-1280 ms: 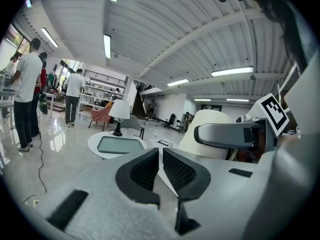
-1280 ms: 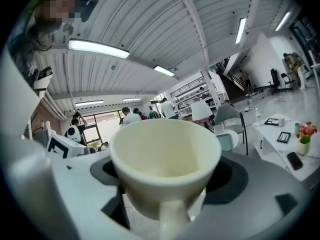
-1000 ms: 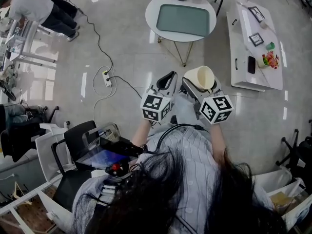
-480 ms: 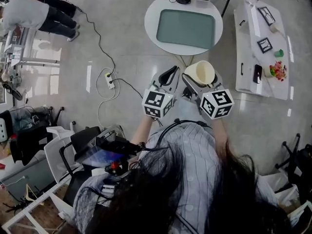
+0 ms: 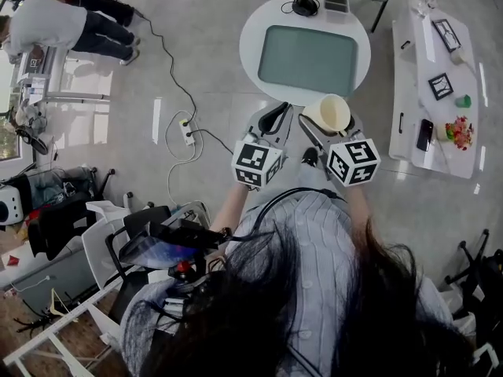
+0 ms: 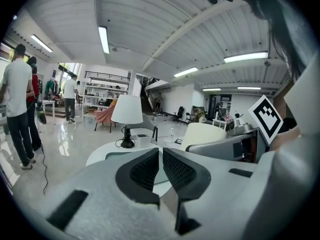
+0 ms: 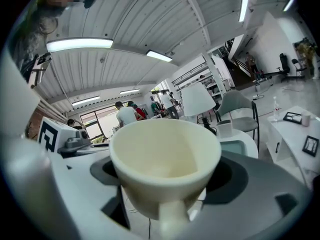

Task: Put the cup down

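You hold a cream cup (image 7: 165,156), empty, mouth upward, handle turned back toward you. It sits clamped in the jaws of your right gripper (image 5: 328,122), up in the air.

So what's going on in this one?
A person holds a gripper in each hand. The right gripper is closed on a cream cup, carried upright in the air by the near edge of the round white table. The left gripper has its jaws together with nothing between them and hangs beside it. The cup is not yet set down.
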